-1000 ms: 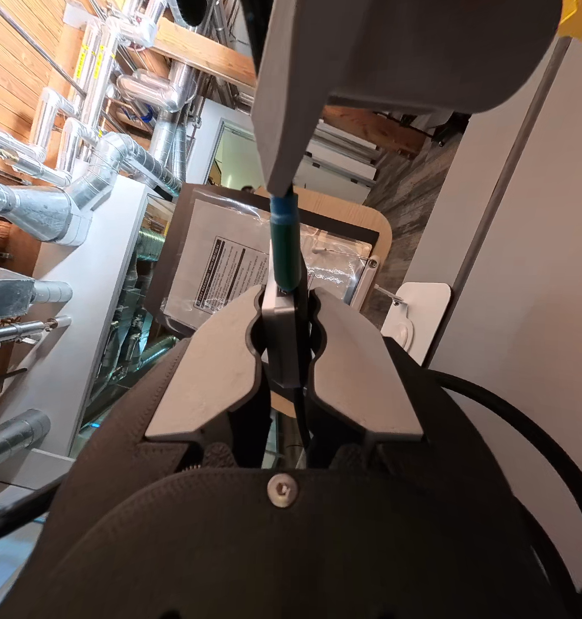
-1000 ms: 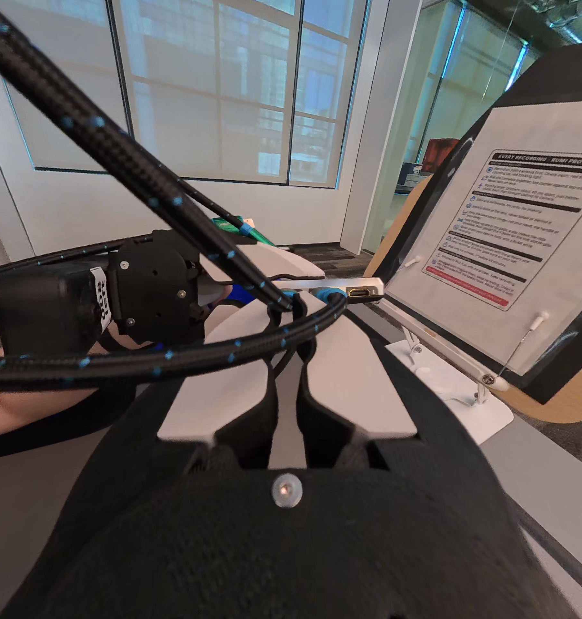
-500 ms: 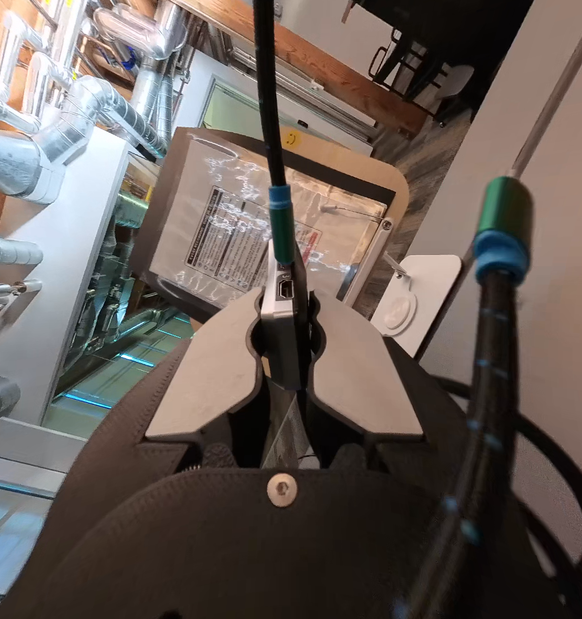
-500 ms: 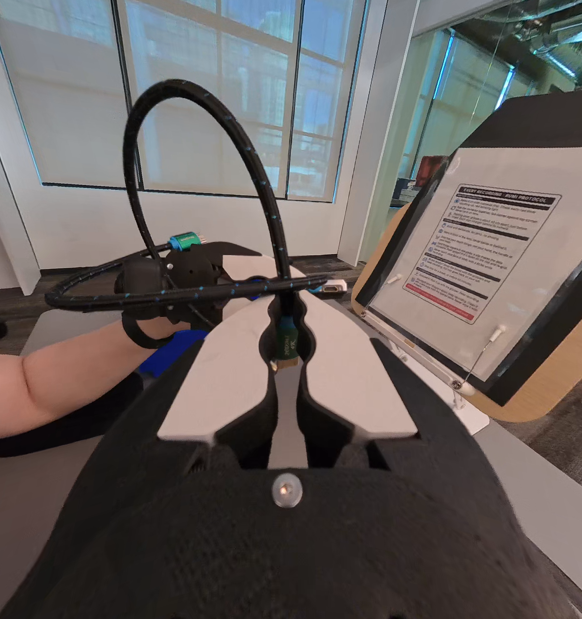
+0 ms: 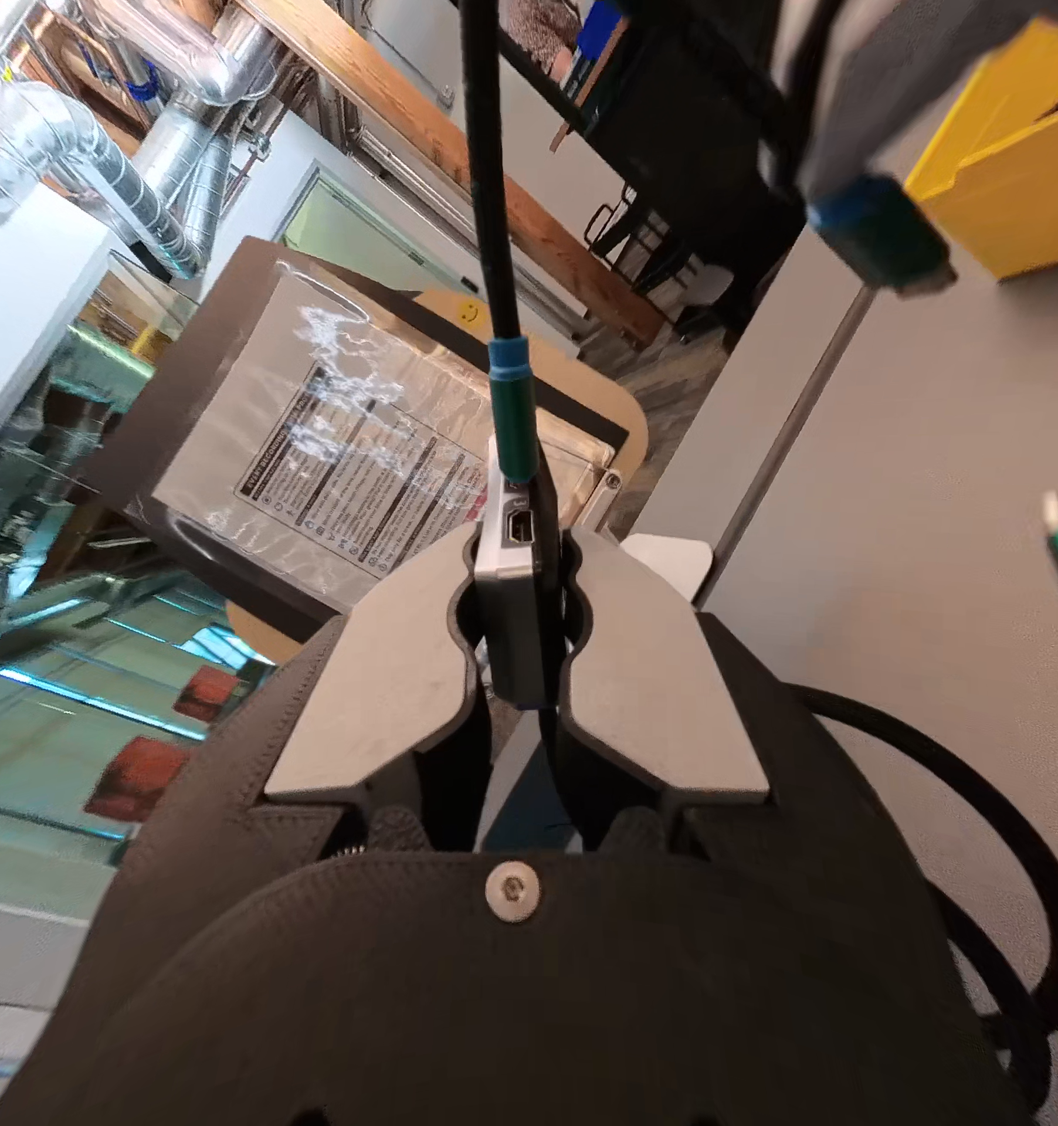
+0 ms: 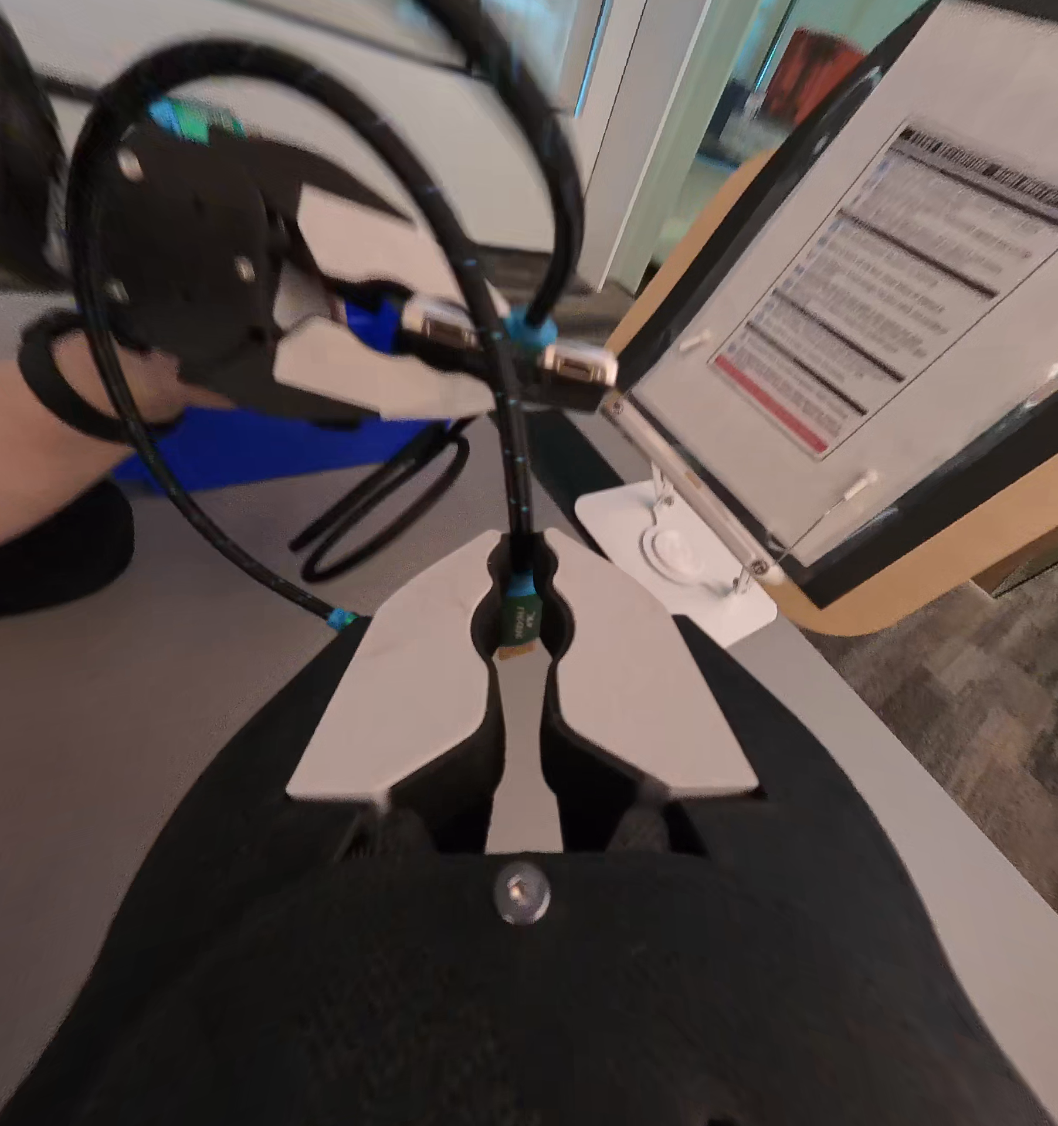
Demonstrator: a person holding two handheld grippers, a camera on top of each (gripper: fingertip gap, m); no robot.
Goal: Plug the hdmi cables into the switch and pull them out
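left gripper (image 5: 519, 570) w/ jaws closed tight on the silver hdmi switch (image 5: 510, 585), held edge-on above the grey tabletop (image 5: 916, 548); one green-shelled hdmi plug (image 5: 514, 426) sits in the switch's far port, the near port is bare. right gripper (image 6: 519, 600) w/ jaws pinched on a 2nd green hdmi plug (image 6: 519, 621), clear of the switch, its braided black cable (image 6: 502, 378) running fwd past the switch. a framed instruction sheet (image 6: 880, 292) stands behind on a white stand.
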